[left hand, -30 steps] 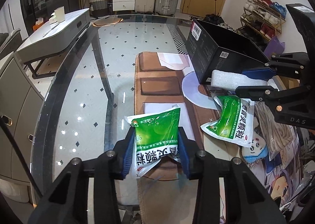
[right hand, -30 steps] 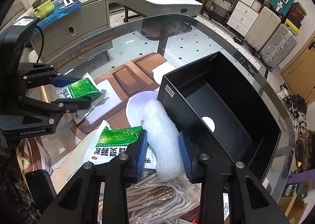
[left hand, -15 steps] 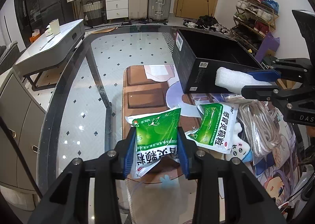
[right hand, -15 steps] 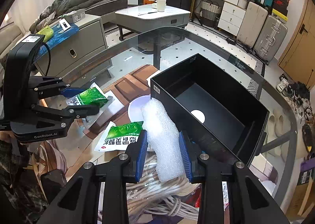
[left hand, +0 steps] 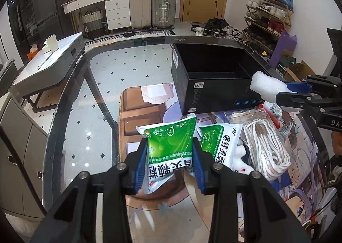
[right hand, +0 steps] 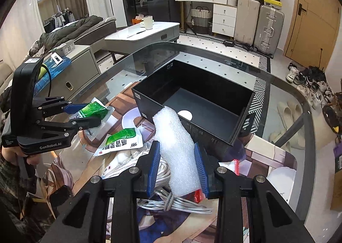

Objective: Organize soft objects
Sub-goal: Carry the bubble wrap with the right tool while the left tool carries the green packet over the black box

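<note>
My left gripper (left hand: pixel 171 157) is shut on a green and white medicine pouch (left hand: pixel 171 147) and holds it above the table; it also shows in the right wrist view (right hand: pixel 85 116). My right gripper (right hand: pixel 177 161) is shut on a white foam roll (right hand: pixel 177 144), held near the front corner of an open black box (right hand: pixel 205 110). The foam roll also shows in the left wrist view (left hand: pixel 267 86), beside the box (left hand: pixel 213 85). A second green pouch (left hand: pixel 220 147) lies flat on the mat.
A bagged bundle of white cable (left hand: pixel 267 147) lies right of the second pouch. A small white plush (left hand: pixel 239 157) peeks from under it. The glass table (left hand: pixel 85 102) carries a printed mat (left hand: pixel 136 102). A white disc (right hand: pixel 185 114) lies inside the box.
Both grippers have risen with their loads and pulled back, so the box interior now shows. The foam roll has come up to the level of the box rim.
</note>
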Available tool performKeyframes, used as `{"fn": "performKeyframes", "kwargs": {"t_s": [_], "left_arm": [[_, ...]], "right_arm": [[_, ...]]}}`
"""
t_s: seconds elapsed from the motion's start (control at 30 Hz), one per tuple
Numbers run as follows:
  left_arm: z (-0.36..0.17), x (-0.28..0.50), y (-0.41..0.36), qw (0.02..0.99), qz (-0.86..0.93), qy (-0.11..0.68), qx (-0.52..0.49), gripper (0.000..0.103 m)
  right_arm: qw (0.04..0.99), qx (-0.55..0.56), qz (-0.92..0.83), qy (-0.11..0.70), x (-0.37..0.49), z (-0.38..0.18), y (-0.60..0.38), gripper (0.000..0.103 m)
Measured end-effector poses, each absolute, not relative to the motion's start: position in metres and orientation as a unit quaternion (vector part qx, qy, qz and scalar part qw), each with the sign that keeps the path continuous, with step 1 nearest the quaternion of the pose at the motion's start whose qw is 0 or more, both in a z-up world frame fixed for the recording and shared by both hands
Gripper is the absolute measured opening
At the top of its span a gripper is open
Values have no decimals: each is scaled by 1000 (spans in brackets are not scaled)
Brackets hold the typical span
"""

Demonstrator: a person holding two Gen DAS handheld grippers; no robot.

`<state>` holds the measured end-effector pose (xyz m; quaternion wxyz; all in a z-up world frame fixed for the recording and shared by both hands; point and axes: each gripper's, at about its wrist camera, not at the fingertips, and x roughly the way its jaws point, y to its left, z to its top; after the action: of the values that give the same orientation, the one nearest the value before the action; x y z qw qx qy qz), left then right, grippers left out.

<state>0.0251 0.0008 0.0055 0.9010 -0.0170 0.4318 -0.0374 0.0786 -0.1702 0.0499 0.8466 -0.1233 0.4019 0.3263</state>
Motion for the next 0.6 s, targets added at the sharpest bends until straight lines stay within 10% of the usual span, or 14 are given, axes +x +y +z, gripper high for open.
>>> {"fn": "performKeyframes", "kwargs": {"t_s": [0.6], "left_arm": [[26, 35, -5, 911, -44, 410, -3, 37]], "right_arm": [[867, -72, 301, 390, 75, 51, -202, 33]]}}
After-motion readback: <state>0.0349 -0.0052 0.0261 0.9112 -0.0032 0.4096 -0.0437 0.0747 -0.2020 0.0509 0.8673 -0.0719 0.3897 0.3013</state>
